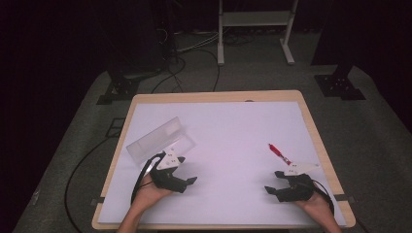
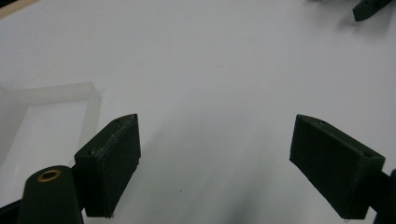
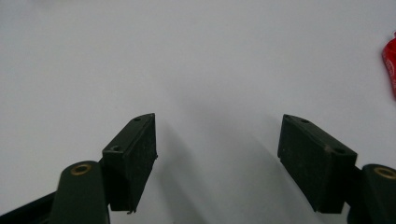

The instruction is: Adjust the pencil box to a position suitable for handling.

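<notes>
**Inspector:** Jaws first. State of the left gripper [image 2: 215, 154]?

**Assistant:** Spread wide in the left gripper view, bare white surface between the two black pads, nothing held. In the high view the left gripper [image 1: 187, 180] sits at lower left of the frame, held by the left hand [image 1: 154, 190], its jaws pointing toward frame centre.

**Inspector:** Right gripper [image 3: 217, 154]?

**Assistant:** Likewise parted wide, nothing between the pads. In the high view the right gripper [image 1: 273, 182] sits at lower right, held by the right hand [image 1: 311, 200], jaws pointing toward the centre. The two grippers are well apart.

**Inspector:** Containers?

**Assistant:** One clear plastic box [image 1: 160, 141], left of centre in the high view, just above the left gripper. It appears tilted; whether it touches the gripper's grey plate cannot be told. Its translucent wall shows at the left edge of the left gripper view, clear plastic box [image 2: 60, 100], just beside the left jaw. No contents are discernible; the white surface shows through its walls.

**Inspector:** Loose items?

**Assistant:** A red object [image 1: 277, 151], slender, lying on the white surface at right of centre, just above the right gripper. A red edge appears at the upper right border of the right gripper view, red object [image 3: 390, 65]. Its kind is too small to tell.

**Inspector:** Surroundings?

**Assistant:** White sheet on a wooden-edged table [image 1: 311, 126]; grey floor, cables [image 1: 194, 58] and a white stand [image 1: 255, 29] at the top of the frame.
</notes>
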`<act>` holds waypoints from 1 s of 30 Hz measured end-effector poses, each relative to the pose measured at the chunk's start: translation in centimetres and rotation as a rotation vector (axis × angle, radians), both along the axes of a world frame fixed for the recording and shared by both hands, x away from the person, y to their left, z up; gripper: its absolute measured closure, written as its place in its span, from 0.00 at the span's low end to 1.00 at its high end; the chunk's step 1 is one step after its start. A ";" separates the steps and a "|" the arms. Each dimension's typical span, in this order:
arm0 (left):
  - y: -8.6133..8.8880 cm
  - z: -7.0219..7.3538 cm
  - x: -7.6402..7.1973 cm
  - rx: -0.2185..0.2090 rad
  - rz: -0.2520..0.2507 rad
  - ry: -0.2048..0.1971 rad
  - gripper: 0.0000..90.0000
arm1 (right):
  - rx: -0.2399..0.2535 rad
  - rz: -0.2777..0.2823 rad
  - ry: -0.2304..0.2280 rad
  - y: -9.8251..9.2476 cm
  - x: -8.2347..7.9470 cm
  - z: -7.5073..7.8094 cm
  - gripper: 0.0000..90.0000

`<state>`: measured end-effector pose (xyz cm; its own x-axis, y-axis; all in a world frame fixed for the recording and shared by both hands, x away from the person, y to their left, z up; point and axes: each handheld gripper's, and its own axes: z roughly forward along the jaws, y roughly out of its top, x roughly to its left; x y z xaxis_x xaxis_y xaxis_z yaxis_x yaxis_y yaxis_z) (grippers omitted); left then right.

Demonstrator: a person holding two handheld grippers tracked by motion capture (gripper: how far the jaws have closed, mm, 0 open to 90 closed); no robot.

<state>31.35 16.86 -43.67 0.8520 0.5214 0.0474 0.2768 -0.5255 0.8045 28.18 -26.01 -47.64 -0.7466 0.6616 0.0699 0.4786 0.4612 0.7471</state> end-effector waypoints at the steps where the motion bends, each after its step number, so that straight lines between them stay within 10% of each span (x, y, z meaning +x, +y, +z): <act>1: 0.2 0.2 0.2 0.006 0.006 0.004 0.17 | -0.001 0.001 -0.001 0.0 0.0 0.0 0.30; 30: 3.1 0.4 3.4 0.099 0.102 0.039 0.18 | -0.012 0.013 0.006 0.2 0.0 -0.1 0.30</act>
